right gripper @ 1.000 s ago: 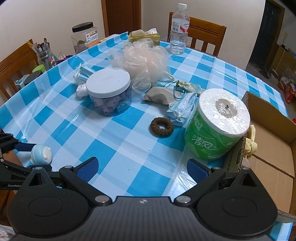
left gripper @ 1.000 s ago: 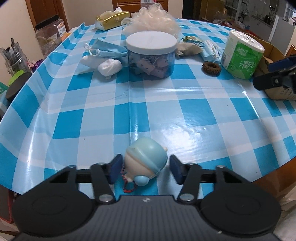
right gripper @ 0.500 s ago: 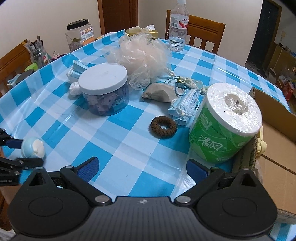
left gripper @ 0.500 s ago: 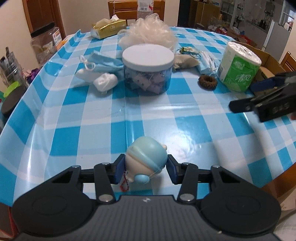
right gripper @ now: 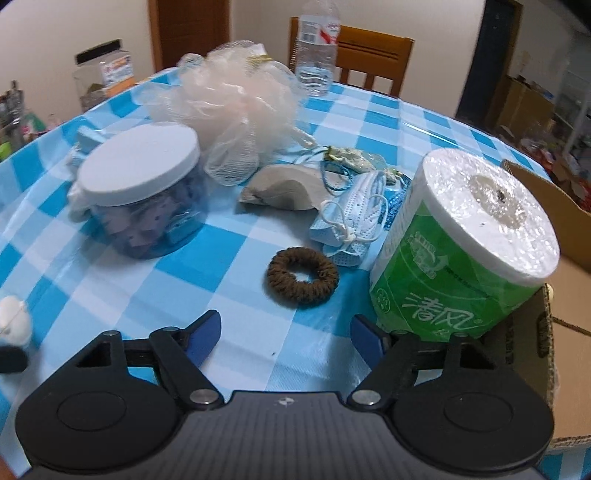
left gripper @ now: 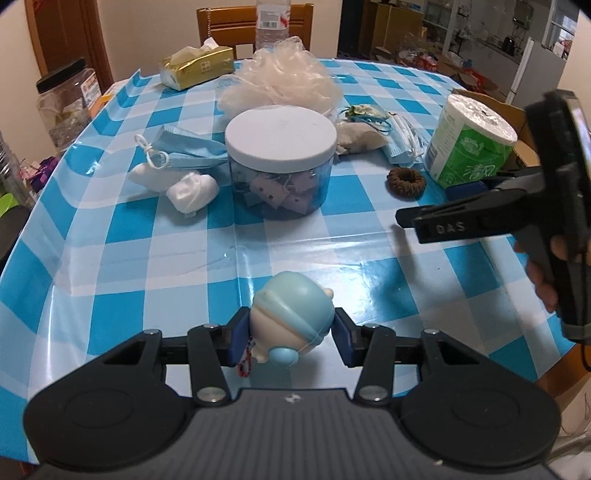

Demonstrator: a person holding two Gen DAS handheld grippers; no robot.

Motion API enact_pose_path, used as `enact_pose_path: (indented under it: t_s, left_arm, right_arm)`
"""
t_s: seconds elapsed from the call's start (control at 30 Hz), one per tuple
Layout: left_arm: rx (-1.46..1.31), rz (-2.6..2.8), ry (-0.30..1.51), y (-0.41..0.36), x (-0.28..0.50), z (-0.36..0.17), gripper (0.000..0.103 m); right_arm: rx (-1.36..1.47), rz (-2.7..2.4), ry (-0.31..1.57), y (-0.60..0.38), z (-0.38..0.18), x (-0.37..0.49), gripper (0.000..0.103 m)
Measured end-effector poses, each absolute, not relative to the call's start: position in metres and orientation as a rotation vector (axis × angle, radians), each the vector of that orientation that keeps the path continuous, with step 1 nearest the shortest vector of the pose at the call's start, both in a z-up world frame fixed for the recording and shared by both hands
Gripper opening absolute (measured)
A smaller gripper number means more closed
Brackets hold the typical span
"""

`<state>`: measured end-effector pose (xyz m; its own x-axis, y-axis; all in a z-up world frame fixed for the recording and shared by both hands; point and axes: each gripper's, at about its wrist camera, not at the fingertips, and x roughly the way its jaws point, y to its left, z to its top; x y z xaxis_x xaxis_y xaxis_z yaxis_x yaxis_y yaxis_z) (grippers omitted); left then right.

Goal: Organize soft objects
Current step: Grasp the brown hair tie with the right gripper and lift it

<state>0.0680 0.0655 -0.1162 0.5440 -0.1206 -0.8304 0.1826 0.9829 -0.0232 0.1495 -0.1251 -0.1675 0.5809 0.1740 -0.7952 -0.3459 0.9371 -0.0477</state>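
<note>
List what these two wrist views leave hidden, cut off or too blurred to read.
- Cardboard box: right wrist view, its inside is cut off by the right edge and screened by the toilet roll.
- Water bottle: left wrist view, its top is cut off by the upper edge.
- Blue toy: left wrist view, its underside is hidden between the left gripper pads.
- Jar contents: right wrist view, too blurred to read.

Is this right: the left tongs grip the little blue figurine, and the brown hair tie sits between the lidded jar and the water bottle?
Not quite. The left tongs do grip the figurine, but the hair tie sits between the jar and the green toilet paper roll, as the right wrist view shows.
</note>
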Motion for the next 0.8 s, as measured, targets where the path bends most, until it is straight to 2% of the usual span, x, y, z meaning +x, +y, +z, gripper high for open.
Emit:
enact_pose_path:
  t_s: [0.33,0.63,0.73,0.8]
  left_arm:
    - [0.074,-0.210,0.985,0.075,0.082,-0.119,0.046]
    - [0.076,-0.237,0.985,0.077,0.089,-0.118,0.046]
    - [0.072,-0.245,0.983,0.075,0.090,-0.117,0.046]
    - [0.073,-0.249,0.985,0.075,0.091,-0.117,0.046]
  right_arm:
    - [-0.146,0.226,0.901,-0.118,-0.176,0.168,0.079]
    - [-0.112,0.195,0.892,-0.110,-0.177,0.180,0.071]
    - [-0.103,0.188,0.895,-0.109,-0.176,0.182,0.064]
    - [-0.105,0.181,0.893,-0.109,-0.175,0.183,0.054]
